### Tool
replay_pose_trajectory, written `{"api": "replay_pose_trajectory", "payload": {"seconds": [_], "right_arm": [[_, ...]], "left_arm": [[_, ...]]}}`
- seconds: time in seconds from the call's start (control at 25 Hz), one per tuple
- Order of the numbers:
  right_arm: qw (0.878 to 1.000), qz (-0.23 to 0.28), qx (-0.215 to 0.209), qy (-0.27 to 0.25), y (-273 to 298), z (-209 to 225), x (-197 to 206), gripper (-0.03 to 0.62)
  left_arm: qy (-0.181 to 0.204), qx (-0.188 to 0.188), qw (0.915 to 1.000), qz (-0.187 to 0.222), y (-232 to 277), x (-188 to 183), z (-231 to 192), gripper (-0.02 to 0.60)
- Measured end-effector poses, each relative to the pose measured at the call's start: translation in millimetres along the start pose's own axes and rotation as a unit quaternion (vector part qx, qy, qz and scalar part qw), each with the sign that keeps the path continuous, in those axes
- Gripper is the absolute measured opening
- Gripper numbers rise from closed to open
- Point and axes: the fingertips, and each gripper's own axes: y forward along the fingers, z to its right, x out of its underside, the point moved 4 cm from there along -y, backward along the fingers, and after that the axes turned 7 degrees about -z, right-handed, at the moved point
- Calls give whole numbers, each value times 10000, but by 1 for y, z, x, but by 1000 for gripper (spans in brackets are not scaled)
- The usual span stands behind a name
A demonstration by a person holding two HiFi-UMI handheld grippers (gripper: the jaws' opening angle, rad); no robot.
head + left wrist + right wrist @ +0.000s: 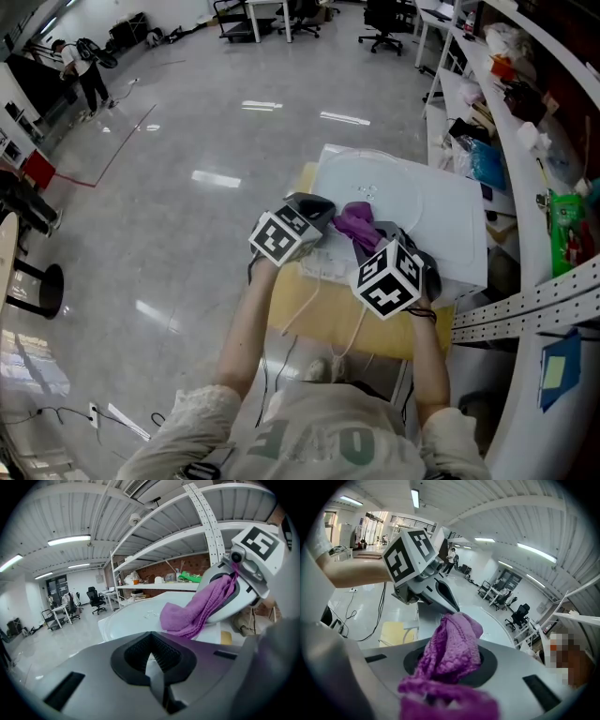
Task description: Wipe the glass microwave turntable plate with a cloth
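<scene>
The glass turntable plate [394, 192] lies flat on a white box top [464, 239]. My left gripper [317, 210] is at the plate's near left rim, and in the left gripper view its jaws [152, 660] are closed on a thin pale edge that looks like the plate [133, 616] rim. My right gripper [382, 236] is shut on a purple cloth [357, 223], which hangs onto the plate's near part. The cloth [452, 648] fills the right gripper view's jaws [450, 667], with the left gripper [438, 592] just beyond. The left gripper view shows the cloth [192, 613] draped from the right gripper [234, 590].
The white box sits on a yellow stand [309, 314] with cables hanging below. Cluttered white shelving [525, 141] runs along the right. Glossy grey floor [187, 187] lies to the left. Office chairs [384, 19] and a person [80, 70] are far off.
</scene>
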Motion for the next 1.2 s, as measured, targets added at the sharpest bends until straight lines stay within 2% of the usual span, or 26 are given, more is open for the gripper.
{"api": "replay_pose_trajectory", "payload": {"seconds": [0.24, 0.44, 0.56, 0.68, 0.8, 0.96, 1.2], "right_arm": [[9999, 50, -14, -141, 9, 5, -11, 49], [9973, 549, 243, 415, -1, 57, -29, 49], [9961, 686, 240, 497, 16, 89, -51, 49], [9963, 640, 184, 550, 50, 114, -68, 49], [9973, 291, 187, 653, 85, 130, -69, 49], [9972, -64, 54, 747, 111, 128, -57, 49], [9991, -6, -416, 72, 98, 88, -66, 49]], "left_arm": [[-21, 9, 10000, 19, 0, -1, 0, 2], [-1, 18, 10000, 21, -2, -2, 1, 2], [-5, 0, 10000, 20, -2, -1, 1, 2], [-20, 13, 10000, 12, -1, 0, 1, 2], [-20, 19, 10000, 7, -1, -1, 1, 2], [1, 28, 10000, 25, 1, -2, 3, 2], [10, 21, 10000, 29, -3, -1, 1, 2]]}}
